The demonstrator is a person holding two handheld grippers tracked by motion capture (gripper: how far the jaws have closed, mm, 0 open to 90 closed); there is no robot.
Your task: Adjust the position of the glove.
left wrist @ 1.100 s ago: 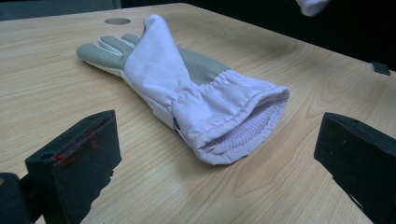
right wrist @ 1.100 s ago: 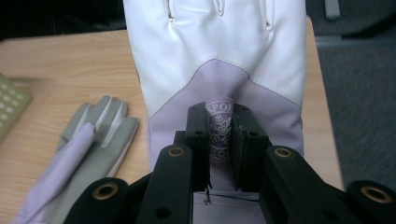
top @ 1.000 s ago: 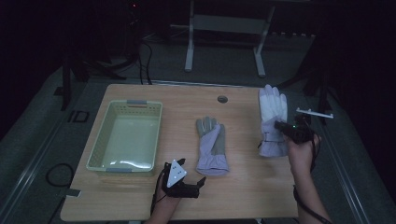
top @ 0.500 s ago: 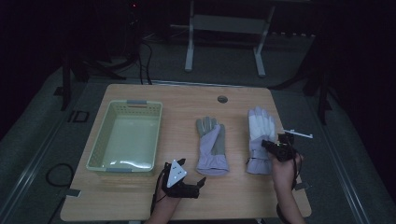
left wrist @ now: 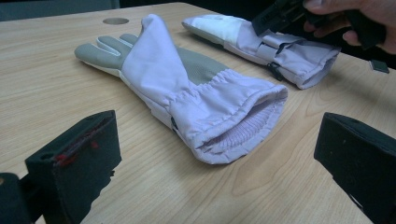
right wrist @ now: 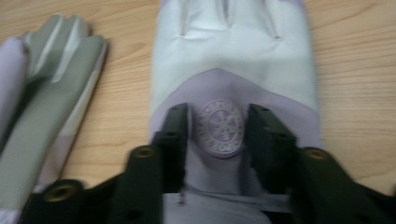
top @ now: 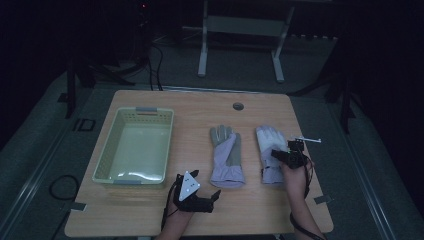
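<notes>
Right gripper (right wrist: 217,135) sits low over the right-hand glove (right wrist: 233,60), jaws partway apart & just been opening; round snowflake badge (right wrist: 218,127) on the glove's lilac back shows between the two black jaws. Jaw tips rest on or right above the fabric, can't tell if they press in, but nothing is pinched between them. In high view that gripper (top: 289,156) is over the cuff half of the glove (top: 270,142), which lies flat on the wooden table (top: 150,210) w/ fingers pointing away from the person. Left gripper (top: 192,192) is near the table's front edge, jaws wide apart w/ nothing between them; left gripper view shows bare tabletop between its jaws & the second glove (left wrist: 187,93) beyond, cuff opening toward the camera. Second glove (top: 226,155) lies just beside the first, apart from it, grey palm side up. Pale green basket (top: 107,160) stands on the table's left part. Hard to read: right glove's cuff is covered by gripper & hand in high view; its fingertips are cut off at top of right gripper view, which is slightly blurred.
</notes>
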